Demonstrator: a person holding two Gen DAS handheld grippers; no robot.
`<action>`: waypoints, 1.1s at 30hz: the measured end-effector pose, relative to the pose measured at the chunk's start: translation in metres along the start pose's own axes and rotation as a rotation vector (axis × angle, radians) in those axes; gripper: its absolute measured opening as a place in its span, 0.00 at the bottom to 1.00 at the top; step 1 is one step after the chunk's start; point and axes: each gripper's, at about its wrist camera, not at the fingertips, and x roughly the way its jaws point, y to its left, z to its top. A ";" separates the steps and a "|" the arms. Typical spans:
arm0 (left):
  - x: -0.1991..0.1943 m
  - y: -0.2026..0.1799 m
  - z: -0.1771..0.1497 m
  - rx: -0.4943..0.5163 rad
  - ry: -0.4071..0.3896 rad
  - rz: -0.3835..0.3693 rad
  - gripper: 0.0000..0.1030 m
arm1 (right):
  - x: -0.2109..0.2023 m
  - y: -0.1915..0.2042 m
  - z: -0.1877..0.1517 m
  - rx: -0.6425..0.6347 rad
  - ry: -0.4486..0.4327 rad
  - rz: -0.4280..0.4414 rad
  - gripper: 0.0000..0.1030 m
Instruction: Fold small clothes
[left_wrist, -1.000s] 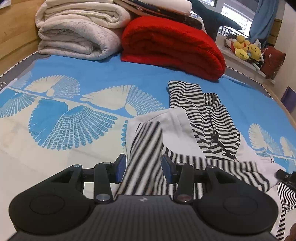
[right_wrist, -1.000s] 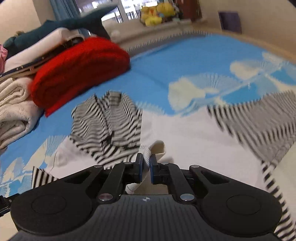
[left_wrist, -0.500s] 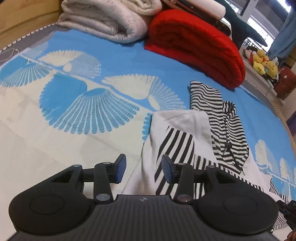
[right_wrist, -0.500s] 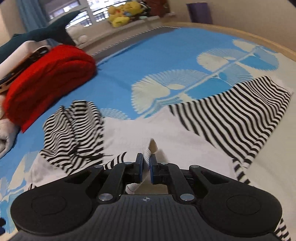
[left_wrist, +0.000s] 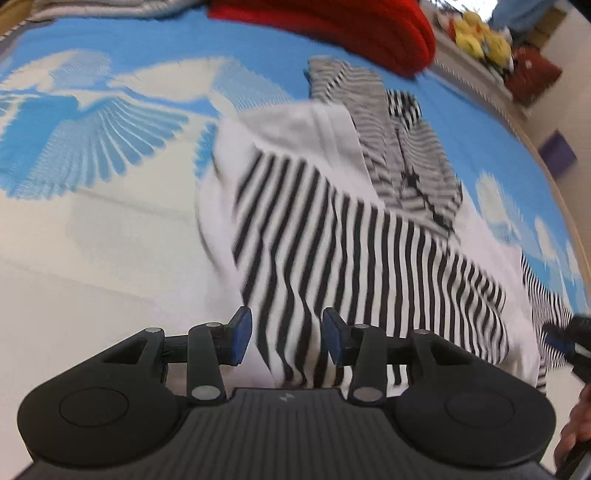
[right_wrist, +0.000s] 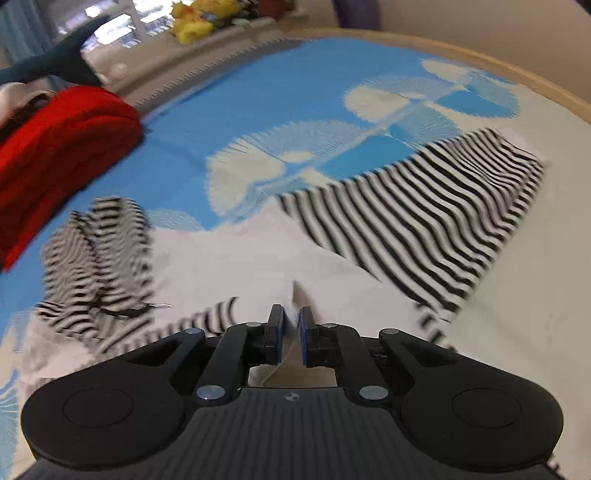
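A bed (left_wrist: 110, 258) spread with a blue and cream sheet of fan-shaped prints fills both views, its far edge meeting a windowsill. On it lies the garment (left_wrist: 332, 229), a white top with black-and-white striped sleeves and a striped hood, spread across the middle of the sheet. One striped sleeve is folded over the white body and runs down between the fingers of the left gripper (left_wrist: 287, 341), whose jaws stand released, well apart, the blue pads clear of the cloth on both sides. In the right wrist view the other sleeve (right_wrist: 424, 221) lies stretched out over the sheet toward the bed's wooden rim. The right gripper (right_wrist: 291, 338) sits low over the white body; its jaws have just been opening, and a thin fold of white fabric stands in the narrow gap, the pads no longer clenched on it. Beyond the hood rests a rolled red blanket (right_wrist: 55, 155), with yellow plush toys (left_wrist: 476, 33) on the sill behind.
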 end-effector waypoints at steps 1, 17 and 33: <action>0.003 -0.001 -0.003 0.000 0.008 0.003 0.45 | 0.000 -0.001 0.000 0.000 -0.007 -0.002 0.17; 0.025 -0.006 -0.019 0.019 0.071 0.038 0.44 | 0.043 0.010 -0.024 -0.032 0.275 0.116 0.44; -0.014 -0.024 -0.005 0.071 -0.065 0.051 0.56 | 0.031 -0.011 -0.003 -0.008 0.234 0.102 0.44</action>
